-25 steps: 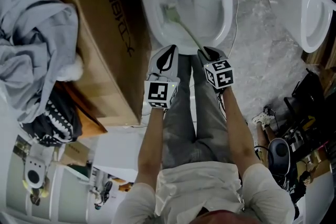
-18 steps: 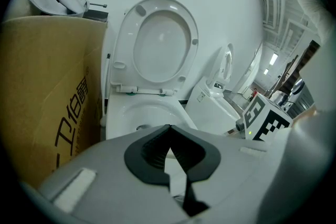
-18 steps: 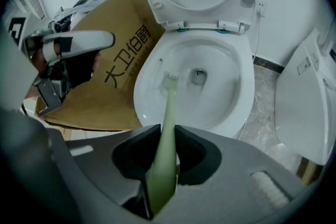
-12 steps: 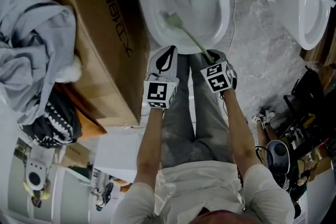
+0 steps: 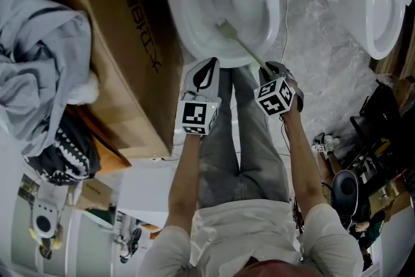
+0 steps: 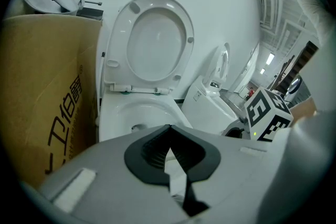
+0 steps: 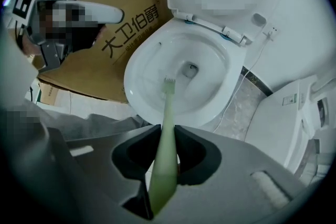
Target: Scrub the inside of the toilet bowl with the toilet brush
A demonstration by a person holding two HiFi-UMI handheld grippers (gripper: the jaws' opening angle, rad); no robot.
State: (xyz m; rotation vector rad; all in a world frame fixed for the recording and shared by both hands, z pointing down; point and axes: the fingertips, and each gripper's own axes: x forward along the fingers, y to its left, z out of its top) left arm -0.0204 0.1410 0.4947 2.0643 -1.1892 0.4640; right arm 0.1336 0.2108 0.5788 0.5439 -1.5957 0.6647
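A white toilet bowl stands open at the top of the head view, its seat and lid raised. My right gripper is shut on the pale green handle of the toilet brush. The brush head lies inside the bowl, against the near wall below the drain. In the right gripper view the handle runs between the jaws of the right gripper down to the bristles in the bowl. My left gripper hovers shut and empty by the bowl's front rim.
A large cardboard box stands close on the bowl's left, with grey cloth on it. A second white toilet stands to the right across a marbled floor. Cables and gear clutter the lower right. The person's legs are right before the bowl.
The brush head has slid from the bowl's left wall toward the middle and nearer the front. My right gripper has shifted right with the handle. The left gripper has stayed put.
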